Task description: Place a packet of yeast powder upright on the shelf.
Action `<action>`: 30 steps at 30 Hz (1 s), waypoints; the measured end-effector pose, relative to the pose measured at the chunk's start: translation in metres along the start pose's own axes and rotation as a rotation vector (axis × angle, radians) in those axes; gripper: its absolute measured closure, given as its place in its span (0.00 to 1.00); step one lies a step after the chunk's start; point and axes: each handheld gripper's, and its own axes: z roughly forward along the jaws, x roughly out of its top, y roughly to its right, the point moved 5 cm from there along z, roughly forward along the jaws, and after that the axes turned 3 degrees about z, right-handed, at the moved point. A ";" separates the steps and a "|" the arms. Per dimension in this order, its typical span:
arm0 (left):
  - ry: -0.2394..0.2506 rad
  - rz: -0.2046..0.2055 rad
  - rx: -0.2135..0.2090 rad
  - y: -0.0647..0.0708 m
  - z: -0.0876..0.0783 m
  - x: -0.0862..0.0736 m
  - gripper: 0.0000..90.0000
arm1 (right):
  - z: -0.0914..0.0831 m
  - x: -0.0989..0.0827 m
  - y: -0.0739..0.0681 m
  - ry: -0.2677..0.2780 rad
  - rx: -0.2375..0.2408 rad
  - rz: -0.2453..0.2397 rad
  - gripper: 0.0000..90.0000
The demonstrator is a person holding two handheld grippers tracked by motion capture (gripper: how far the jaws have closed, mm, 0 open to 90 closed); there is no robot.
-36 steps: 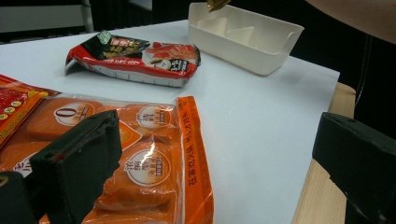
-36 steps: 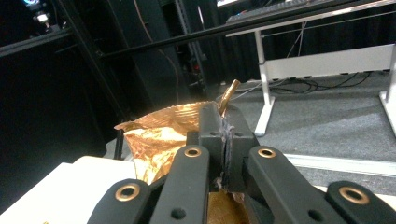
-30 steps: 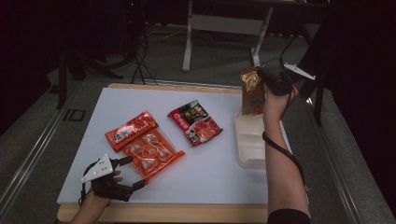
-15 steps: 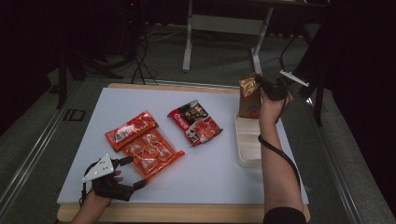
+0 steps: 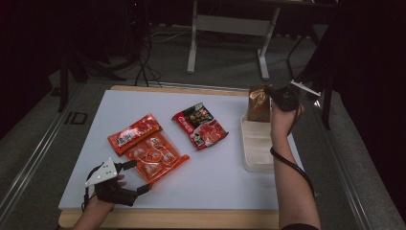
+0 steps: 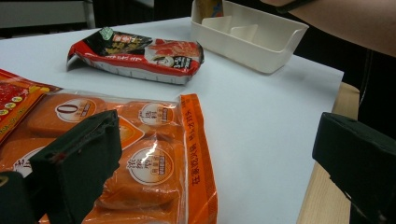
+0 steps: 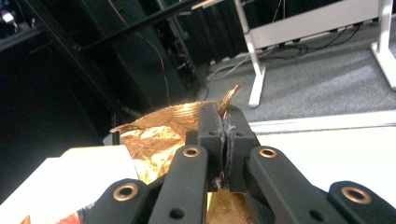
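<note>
My right gripper (image 5: 275, 97) is shut on the top edge of a gold-brown snack bag (image 5: 259, 102), which hangs upright over the far end of the white divided tray (image 5: 256, 143). In the right gripper view the black jaws (image 7: 223, 135) pinch the crinkled gold foil (image 7: 154, 137). My left gripper (image 5: 139, 177) stands open near the table's front left. One of its jaws lies over the orange multi-pack (image 6: 154, 158), and nothing is held between them. A red-orange packet (image 5: 134, 132) and a red-and-black packet (image 5: 200, 125) lie flat on the white table.
The tray's compartments (image 6: 247, 35) look bare apart from the bag at its far end. The wooden table edge (image 6: 322, 196) runs close to the left gripper. A white desk frame (image 5: 230, 28) and cables stand on the floor beyond the table.
The right gripper has come down with the gold-brown bag, from above the table's far right corner to the far end of the tray. The left gripper has stayed in place.
</note>
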 end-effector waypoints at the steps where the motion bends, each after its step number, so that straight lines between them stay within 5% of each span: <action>1: 0.000 0.002 0.000 0.000 0.000 0.000 0.02 | -0.001 -0.002 0.001 -0.016 -0.020 -0.007 0.97; 11: 0.002 0.000 0.001 0.000 -0.001 0.000 0.02 | -0.012 -0.004 0.011 -0.061 -0.061 -0.008 0.92; 22: -0.011 0.003 0.001 0.000 0.001 0.000 0.02 | -0.026 0.012 0.001 -0.101 -0.109 -0.087 0.51; 30: -0.002 0.006 0.013 -0.002 0.001 0.001 0.02 | -0.045 0.014 -0.011 -0.069 -0.121 -0.155 0.26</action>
